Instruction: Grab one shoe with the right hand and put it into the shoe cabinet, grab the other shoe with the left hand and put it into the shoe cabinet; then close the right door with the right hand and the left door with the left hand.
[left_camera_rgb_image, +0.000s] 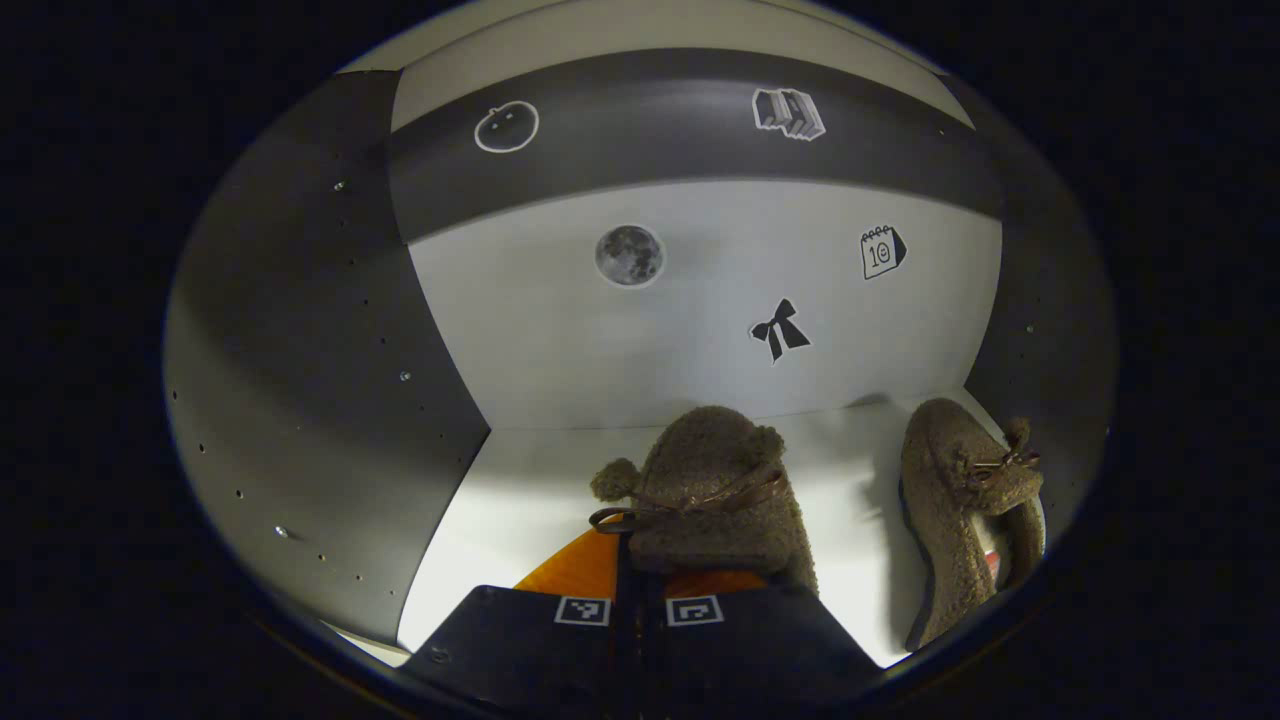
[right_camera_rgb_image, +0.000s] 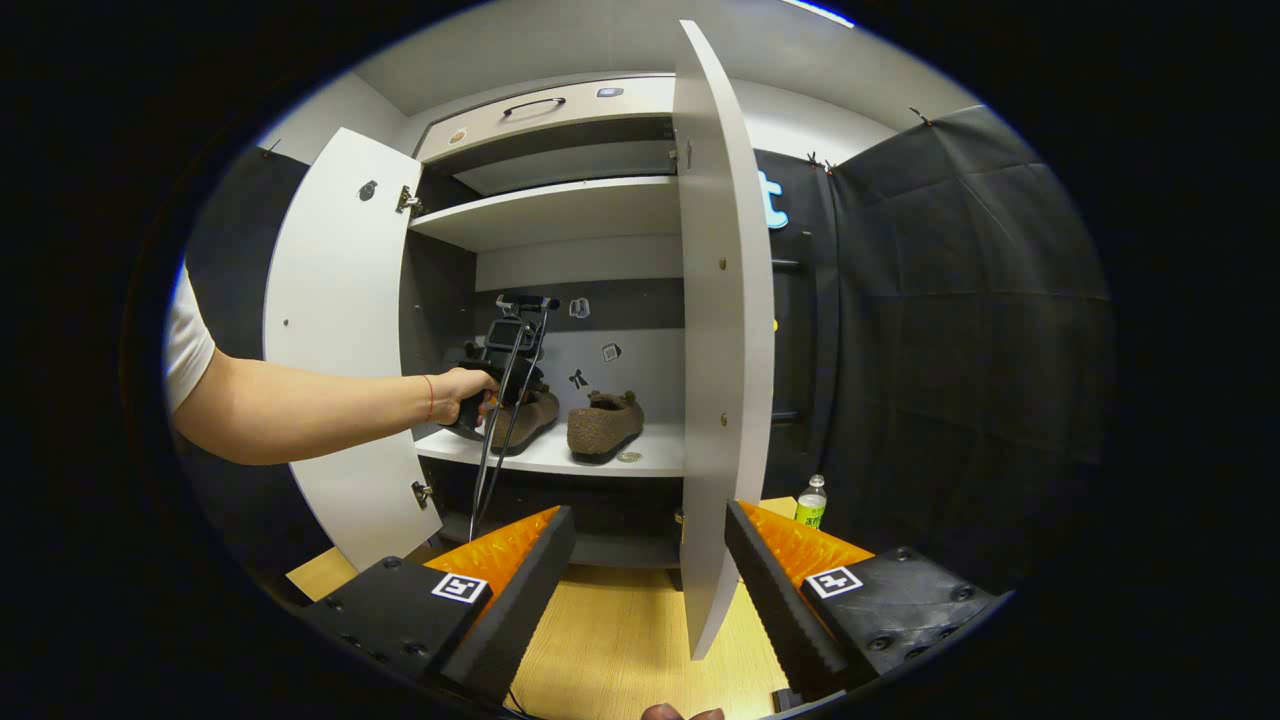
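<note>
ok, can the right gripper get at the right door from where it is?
Probably yes. The right gripper is open, holding nothing, and the right door's edge stands just ahead between its fingers, with only bare floor in between.

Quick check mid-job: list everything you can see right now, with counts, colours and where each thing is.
Shoes: two, brown and fuzzy; one in the left gripper, the other beside it on the same shelf.
Shoe cabinet: one, white shelves, dark side walls.
Doors: two, white, both open; left door, right door.
Stickers: several, on the cabinet's back wall.
Bottle: one, green label, on the floor right of the cabinet.
Floor: light wood.
Left gripper: shut on the shoe, inside the cabinet.
Right gripper: open, before the right door.
</note>
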